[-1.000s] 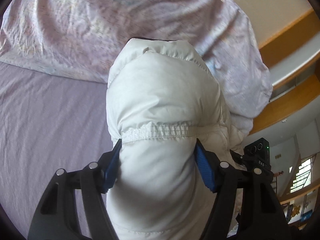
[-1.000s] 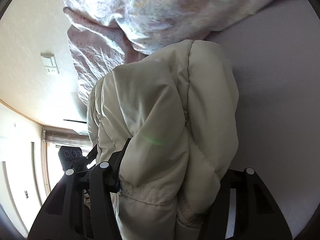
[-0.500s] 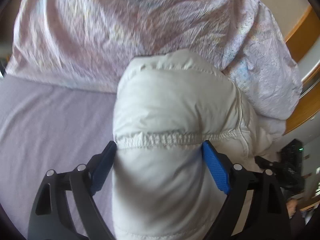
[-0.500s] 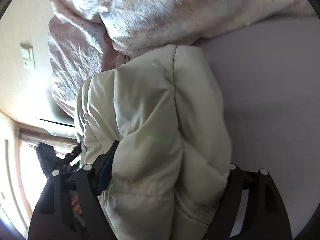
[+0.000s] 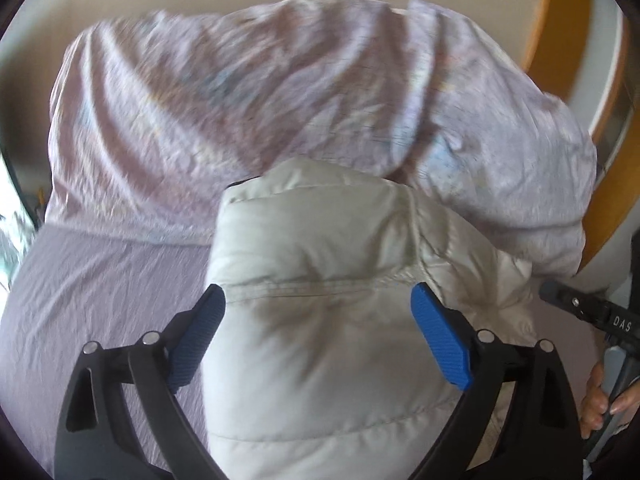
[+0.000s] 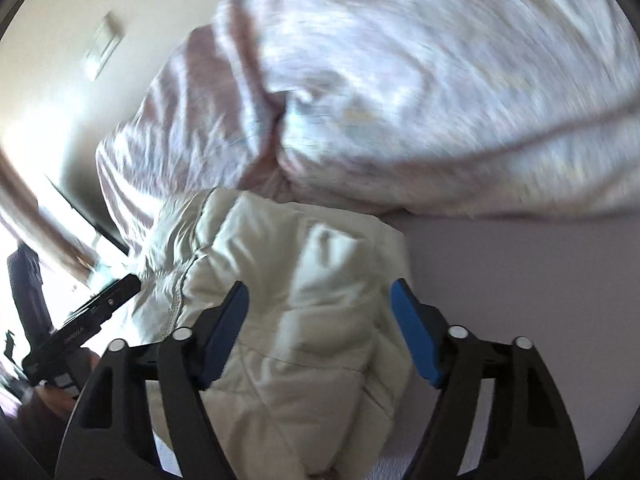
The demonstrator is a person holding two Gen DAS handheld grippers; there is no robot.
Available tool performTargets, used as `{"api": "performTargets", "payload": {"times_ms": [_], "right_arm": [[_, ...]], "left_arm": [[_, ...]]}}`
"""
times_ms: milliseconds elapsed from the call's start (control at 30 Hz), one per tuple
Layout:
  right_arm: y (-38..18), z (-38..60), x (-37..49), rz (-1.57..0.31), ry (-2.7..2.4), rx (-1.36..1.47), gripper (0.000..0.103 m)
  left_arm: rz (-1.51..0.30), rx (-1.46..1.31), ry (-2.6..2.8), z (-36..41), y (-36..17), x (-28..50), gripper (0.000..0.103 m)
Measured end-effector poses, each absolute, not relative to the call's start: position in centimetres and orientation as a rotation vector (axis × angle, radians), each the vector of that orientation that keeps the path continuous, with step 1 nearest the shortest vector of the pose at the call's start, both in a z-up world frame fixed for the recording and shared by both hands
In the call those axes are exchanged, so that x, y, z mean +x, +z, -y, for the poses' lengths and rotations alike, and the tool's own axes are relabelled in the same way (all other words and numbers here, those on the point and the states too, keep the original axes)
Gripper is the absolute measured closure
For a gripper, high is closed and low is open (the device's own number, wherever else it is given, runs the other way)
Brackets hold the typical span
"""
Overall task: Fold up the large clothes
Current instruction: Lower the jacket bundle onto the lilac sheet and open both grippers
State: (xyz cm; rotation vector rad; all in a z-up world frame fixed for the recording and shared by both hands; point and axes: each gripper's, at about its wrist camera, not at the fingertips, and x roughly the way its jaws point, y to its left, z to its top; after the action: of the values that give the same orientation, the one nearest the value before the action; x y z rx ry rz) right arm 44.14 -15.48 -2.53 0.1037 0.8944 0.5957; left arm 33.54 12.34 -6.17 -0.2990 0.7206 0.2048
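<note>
The left claw (image 5: 318, 320) has its blue pads (image 5: 440, 340) spread wide. It has just been opening. The puffy white jacket (image 5: 320, 280) sits between the pads, but they do not squeeze it. One pad is right at the jacket's side and the other stands a little away.

The right claw (image 6: 320, 328) is spread too, though its pads have just come a bit closer together. The jacket (image 6: 304, 300) bulges up between these pads as well, and there is a small gap on each side.

The jacket is soft and fat, like a pillow, with stitched lines across it. It is folded into a thick bundle. It lies on the bed, on a pale purple sheet (image 5: 100, 280).

Just behind the jacket is a big crumpled blanket (image 5: 240, 100) in light pink and purple. The jacket's far end touches it. The blanket fills most of both pictures and hides the far side of the bed.

At the right edge of the left claw's picture, a person's hand (image 5: 600, 400) grips the handle of the other tool. Some wood trim (image 5: 568, 20) shows on the wall behind. The pictures are a bit blurry.
</note>
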Motion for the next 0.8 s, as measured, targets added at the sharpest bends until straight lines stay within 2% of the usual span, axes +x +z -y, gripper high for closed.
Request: {"api": "performTargets", "payload": {"times_ms": [133, 367, 800], "right_arm": [[-3.0, 12.2, 44.5, -0.893, 0.597, 0.033, 0.046], [-6.1, 10.1, 45.0, -0.913, 0.551, -0.069, 0.047], [-9.9, 9.5, 46.8, -0.951, 0.558, -0.062, 0.045]], "left_arm": [[-0.741, -0.219, 0.215, -10.7, -7.0, 34.9, 0.009], [-0.724, -0.129, 0.251, -10.3, -8.5, 35.8, 0.002], [-0.722, -0.142, 0.257, -10.7, -10.7, 36.9, 0.002]]}}
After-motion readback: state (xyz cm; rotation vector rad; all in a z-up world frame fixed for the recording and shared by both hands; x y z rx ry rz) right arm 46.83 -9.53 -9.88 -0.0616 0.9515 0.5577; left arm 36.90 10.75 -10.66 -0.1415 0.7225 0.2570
